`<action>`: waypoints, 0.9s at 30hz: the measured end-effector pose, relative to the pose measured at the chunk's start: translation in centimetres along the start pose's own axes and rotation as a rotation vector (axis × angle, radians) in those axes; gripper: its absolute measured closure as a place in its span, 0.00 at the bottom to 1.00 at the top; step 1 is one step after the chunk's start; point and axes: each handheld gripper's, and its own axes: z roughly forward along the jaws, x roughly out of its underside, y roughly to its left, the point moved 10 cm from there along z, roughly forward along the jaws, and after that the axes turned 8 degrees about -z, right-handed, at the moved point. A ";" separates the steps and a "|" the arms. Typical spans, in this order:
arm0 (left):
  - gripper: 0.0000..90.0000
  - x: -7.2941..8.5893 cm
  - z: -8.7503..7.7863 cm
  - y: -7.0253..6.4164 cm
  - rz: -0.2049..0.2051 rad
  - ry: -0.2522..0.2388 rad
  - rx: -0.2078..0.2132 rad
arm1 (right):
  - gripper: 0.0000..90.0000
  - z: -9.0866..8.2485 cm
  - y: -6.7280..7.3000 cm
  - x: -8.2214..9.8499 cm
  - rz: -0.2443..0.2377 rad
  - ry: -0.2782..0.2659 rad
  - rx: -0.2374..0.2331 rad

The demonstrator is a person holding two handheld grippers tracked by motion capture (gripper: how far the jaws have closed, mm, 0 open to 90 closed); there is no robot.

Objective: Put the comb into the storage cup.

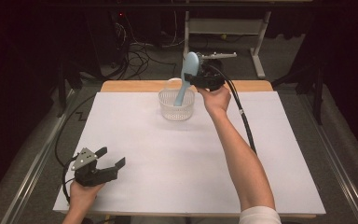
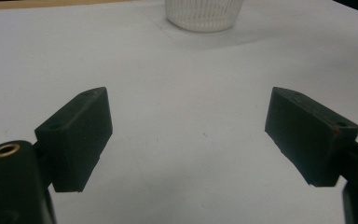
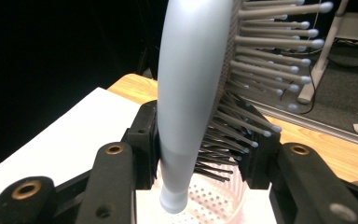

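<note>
White sheeting covers the bench, where the right hand-held gripper clamps a blue hairbrush handle-down over the perforated basket. Placing looks underway; next, lower and release. The left hand-held gripper rests apart, empty.

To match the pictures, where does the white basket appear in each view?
High view: white basket at upper centre, hairbrush handle inside.
Left gripper view: basket's base at top edge, centre.
Right gripper view: perforated bottom under the brush handle.
Shared landmark: white table sheet.
</note>
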 end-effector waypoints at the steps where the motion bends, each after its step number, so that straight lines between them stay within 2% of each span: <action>1: 0.16 0.0 0.0 0.0 -0.001 0.000 0.001 | 0.63 0.2 0.1 0.1 -0.002 0.004 -0.002; 11: 0.16 0.0 0.1 -0.3 0.006 0.005 0.009 | 0.63 1.8 0.9 1.3 -0.010 0.015 -0.006; 27: 0.16 0.0 0.0 -0.1 0.005 0.003 0.005 | 0.62 3.2 1.6 2.7 -0.018 0.051 -0.014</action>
